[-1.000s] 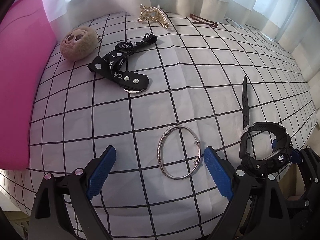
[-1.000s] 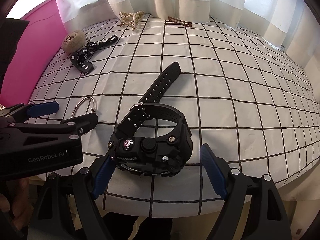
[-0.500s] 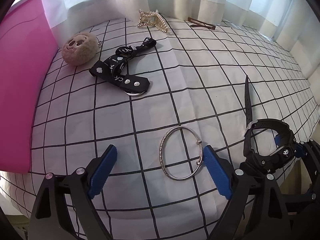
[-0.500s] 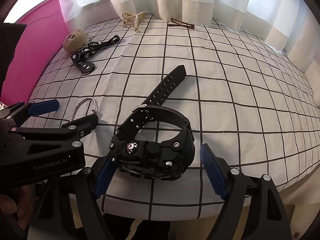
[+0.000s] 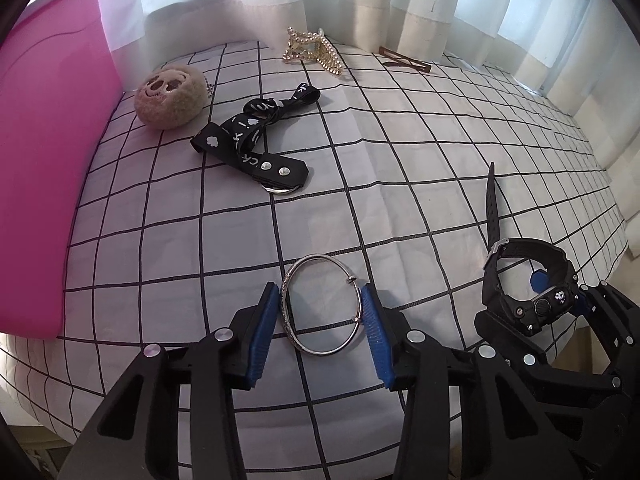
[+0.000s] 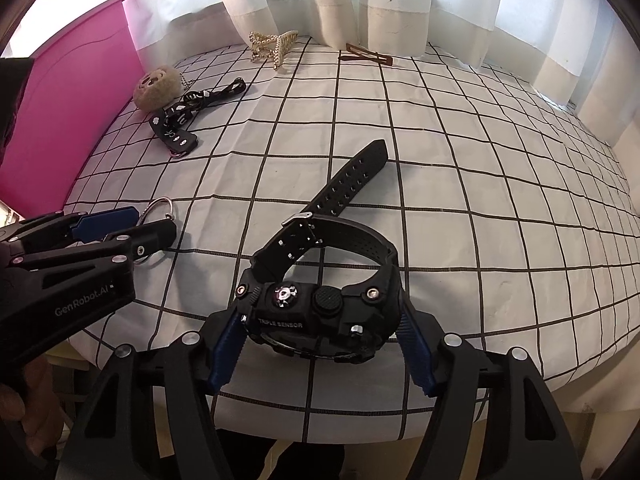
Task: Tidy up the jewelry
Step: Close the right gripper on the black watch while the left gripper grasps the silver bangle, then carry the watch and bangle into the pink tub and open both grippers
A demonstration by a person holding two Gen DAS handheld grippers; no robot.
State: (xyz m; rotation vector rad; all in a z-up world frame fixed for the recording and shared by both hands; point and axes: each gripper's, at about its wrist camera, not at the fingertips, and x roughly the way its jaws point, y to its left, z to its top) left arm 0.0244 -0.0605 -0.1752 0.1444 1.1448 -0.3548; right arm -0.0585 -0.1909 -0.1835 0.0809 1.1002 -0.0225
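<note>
A silver bangle (image 5: 320, 353) lies flat on the checked cloth near the table's front edge. My left gripper (image 5: 320, 320) straddles it, its jaws closing, and both blue pads touch the ring's sides. Part of the bangle (image 6: 162, 202) shows past the left gripper (image 6: 120, 228) in the right wrist view. To the right, a black watch (image 6: 320, 304) lies on its side with its strap stretched away. My right gripper (image 6: 320, 344) is closing around its case, pads against both ends. The left wrist view shows the watch (image 5: 528, 308) at the far right.
A pink box (image 5: 40, 160) walls the left side. Farther back lie a beige plush charm (image 5: 170, 94), a black printed strap (image 5: 248, 140), a gold beaded clip (image 5: 316, 50) and a brown hair clip (image 5: 406, 63), with curtains behind. A hand (image 6: 24, 408) holds the left gripper.
Both grippers stood wide open around their items; now the left jaws have closed in onto the bangle and the right jaws have narrowed onto the watch case. Neither item has shifted.
</note>
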